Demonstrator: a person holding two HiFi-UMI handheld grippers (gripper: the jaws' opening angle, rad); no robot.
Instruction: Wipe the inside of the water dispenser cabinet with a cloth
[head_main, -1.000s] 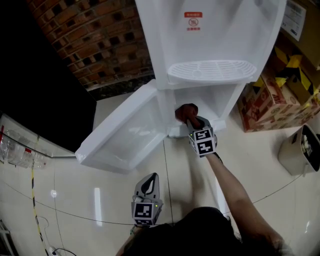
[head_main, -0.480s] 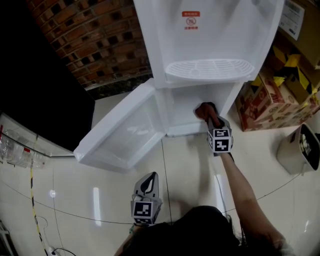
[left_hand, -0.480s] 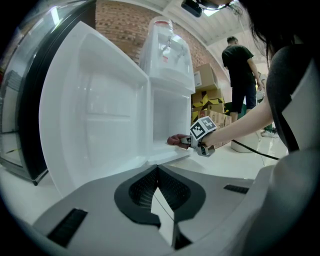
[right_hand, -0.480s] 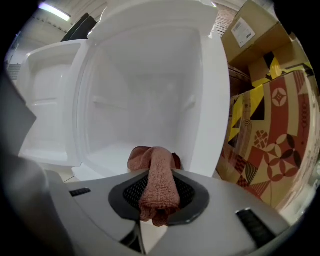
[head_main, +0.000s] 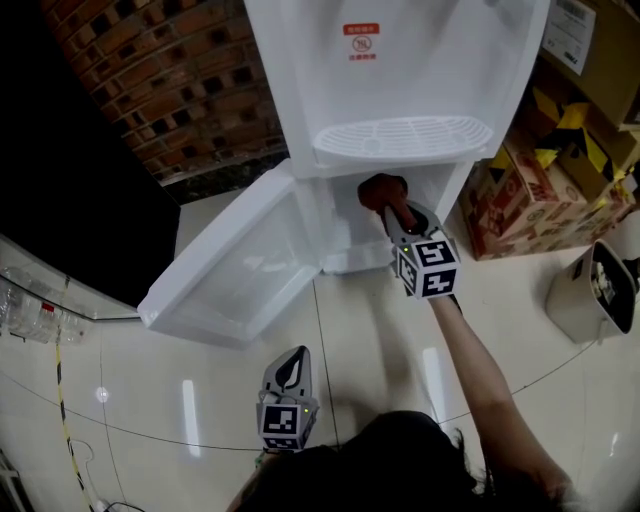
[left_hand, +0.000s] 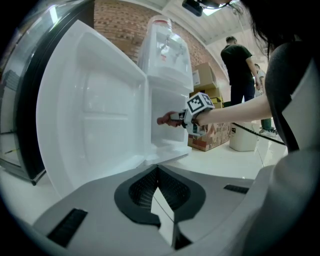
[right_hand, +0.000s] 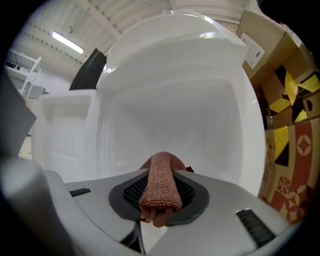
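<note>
The white water dispenser (head_main: 400, 90) stands with its lower cabinet (head_main: 425, 200) open and its door (head_main: 235, 270) swung out to the left. My right gripper (head_main: 388, 208) reaches into the cabinet mouth, shut on a folded reddish-brown cloth (head_main: 378, 189). The right gripper view shows the cloth (right_hand: 161, 186) pinched between the jaws and the white cabinet interior (right_hand: 175, 120) just ahead. My left gripper (head_main: 292, 370) hangs low over the floor, well short of the door, shut with nothing in it. The left gripper view shows the door (left_hand: 100, 110) and the cloth (left_hand: 166, 120) at the cabinet.
Printed cardboard boxes (head_main: 545, 190) stand right of the dispenser, with a pale bin (head_main: 595, 290) nearer me. A brick wall (head_main: 170, 90) and a dark panel (head_main: 60, 180) lie at the left. The floor is glossy tile (head_main: 200, 400). A person (left_hand: 240, 70) stands in the background.
My right gripper with the cloth swept right across the cabinet opening, then came back left toward its middle. The left gripper stayed put.
</note>
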